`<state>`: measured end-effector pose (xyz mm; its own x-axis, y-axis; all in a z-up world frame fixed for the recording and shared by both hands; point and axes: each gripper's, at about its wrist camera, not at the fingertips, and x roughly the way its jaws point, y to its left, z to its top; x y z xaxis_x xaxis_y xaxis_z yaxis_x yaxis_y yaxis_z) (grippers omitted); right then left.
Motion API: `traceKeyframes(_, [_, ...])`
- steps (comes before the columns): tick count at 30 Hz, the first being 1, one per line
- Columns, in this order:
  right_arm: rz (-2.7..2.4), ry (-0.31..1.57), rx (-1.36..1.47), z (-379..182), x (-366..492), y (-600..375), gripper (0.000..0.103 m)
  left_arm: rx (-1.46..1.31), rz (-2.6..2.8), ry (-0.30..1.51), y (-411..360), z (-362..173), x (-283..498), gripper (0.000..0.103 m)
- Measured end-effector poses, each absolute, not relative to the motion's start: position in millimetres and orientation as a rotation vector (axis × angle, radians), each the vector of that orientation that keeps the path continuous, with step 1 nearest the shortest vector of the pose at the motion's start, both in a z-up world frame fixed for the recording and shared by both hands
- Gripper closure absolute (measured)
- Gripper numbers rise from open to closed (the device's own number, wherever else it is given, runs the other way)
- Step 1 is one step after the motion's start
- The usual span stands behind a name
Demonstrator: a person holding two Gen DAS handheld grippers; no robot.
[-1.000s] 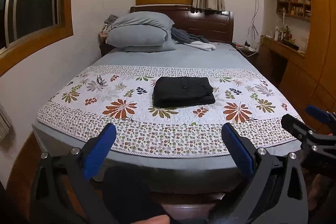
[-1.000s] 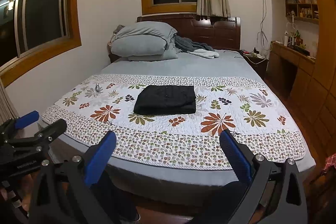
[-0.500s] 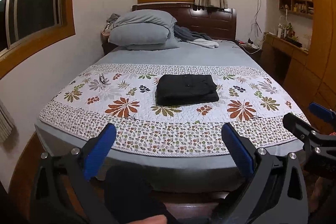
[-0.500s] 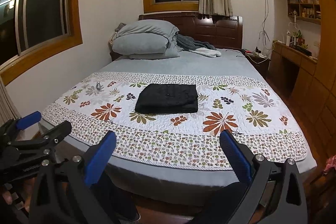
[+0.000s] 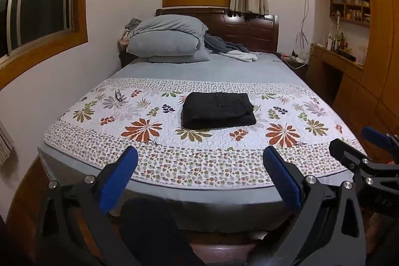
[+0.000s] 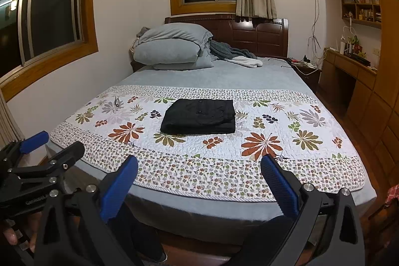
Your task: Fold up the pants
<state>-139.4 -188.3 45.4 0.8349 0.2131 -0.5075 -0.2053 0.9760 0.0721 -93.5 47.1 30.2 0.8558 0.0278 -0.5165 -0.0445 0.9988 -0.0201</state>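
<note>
Both hand-held grippers backed off slightly, folded pants [image 5: 218, 110] unmoved on quilt [image 5: 139, 161]

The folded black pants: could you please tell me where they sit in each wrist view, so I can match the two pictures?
Left wrist view: the folded black pants lie just right of centre on the floral quilt.
Right wrist view: the pants lie at centre, on the same quilt.
Shared landmark: the stacked grey pillows against the headboard, behind and left of the pants.
</note>
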Motion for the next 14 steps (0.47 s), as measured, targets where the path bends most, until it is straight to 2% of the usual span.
traceKeyframes(14, [0.217, 0.531, 0.023, 45.2, -138.6, -189.7, 0.004, -0.048, 0.022, 0.542, 50.2, 31.8, -94.6, 0.003])
